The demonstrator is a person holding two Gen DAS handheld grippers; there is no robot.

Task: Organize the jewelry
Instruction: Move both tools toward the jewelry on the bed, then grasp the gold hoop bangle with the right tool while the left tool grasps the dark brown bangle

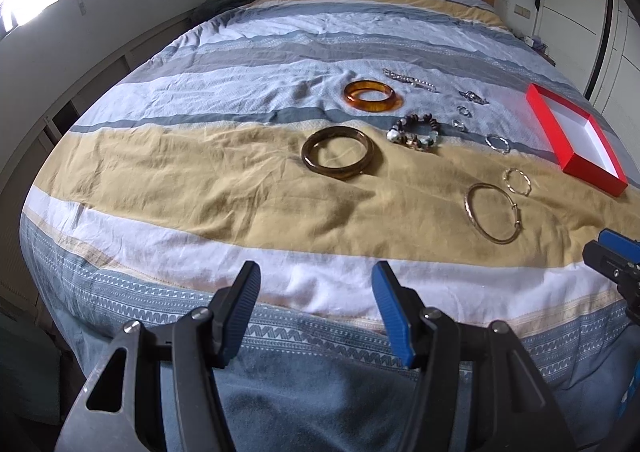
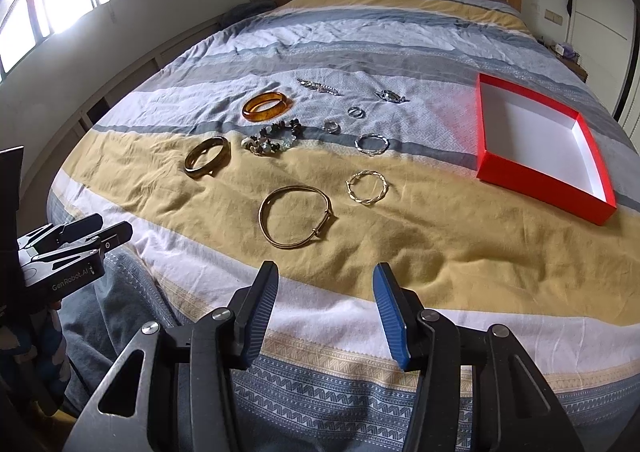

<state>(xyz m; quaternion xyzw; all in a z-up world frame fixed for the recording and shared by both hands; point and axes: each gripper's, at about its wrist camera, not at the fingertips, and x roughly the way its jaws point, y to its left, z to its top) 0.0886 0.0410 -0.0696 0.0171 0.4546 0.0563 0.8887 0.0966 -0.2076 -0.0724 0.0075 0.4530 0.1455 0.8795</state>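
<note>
Both grippers hang above the foot edge of the bed [image 2: 120, 188], short of all jewelry. The right gripper [image 2: 326, 292] is released, jaws spread, nothing between them; the left gripper [image 1: 316, 292] likewise stands released and bare.

The jewelry lies loose across the middle of the bed, pieces apart from each other, which appears deliberate: each can be taken singly. Nearest the foot edge is the gold bangle [image 2: 296, 217], with a twisted bracelet [image 2: 367, 188] just beyond it. Further up lie a brown bangle [image 2: 208, 158], a bead bracelet [image 2: 272, 140], an amber bangle [image 2: 267, 105], a silver bracelet [image 2: 372, 144], 2 rings [image 2: 344, 119] and 2 chains [image 2: 320, 86].

The red box [image 2: 544, 188] sits open toward the right edge, nothing in it, presumably the destination. Judgement: sorting not begun; the gold bangle is the likeliest first pick for the right gripper.
</note>
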